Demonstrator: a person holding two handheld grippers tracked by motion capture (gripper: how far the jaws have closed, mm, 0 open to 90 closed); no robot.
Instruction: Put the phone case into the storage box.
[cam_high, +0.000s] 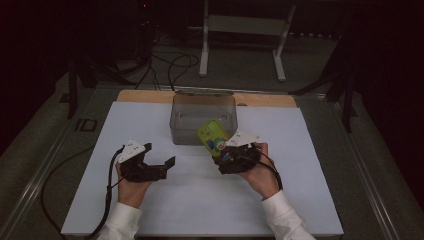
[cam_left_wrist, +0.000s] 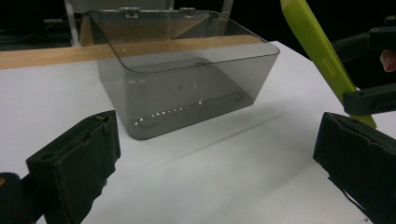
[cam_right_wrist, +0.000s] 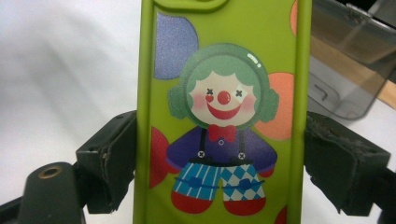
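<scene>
A lime-green phone case (cam_high: 212, 135) with a clown picture (cam_right_wrist: 222, 121) is clamped across its width by my right gripper (cam_high: 223, 153), whose two black pads press on its long edges (cam_right_wrist: 219, 161). The case is held above the white mat, just in front of a smoky clear plastic box (cam_high: 204, 120). The box (cam_left_wrist: 187, 79) stands open-topped and looks empty. My left gripper (cam_high: 169, 164) hovers to the left of the box, its jaws wide open with nothing between them (cam_left_wrist: 215, 154). Seen from the left gripper view, the case (cam_left_wrist: 322, 56) tilts edge-on at the upper right.
A white mat (cam_high: 150, 200) covers the table, with a wooden strip (cam_high: 145, 96) along its far edge. Behind the table stand a white frame's legs (cam_high: 204, 55), and cables (cam_high: 170, 67) run over the floor. Dark stands flank the table on both sides.
</scene>
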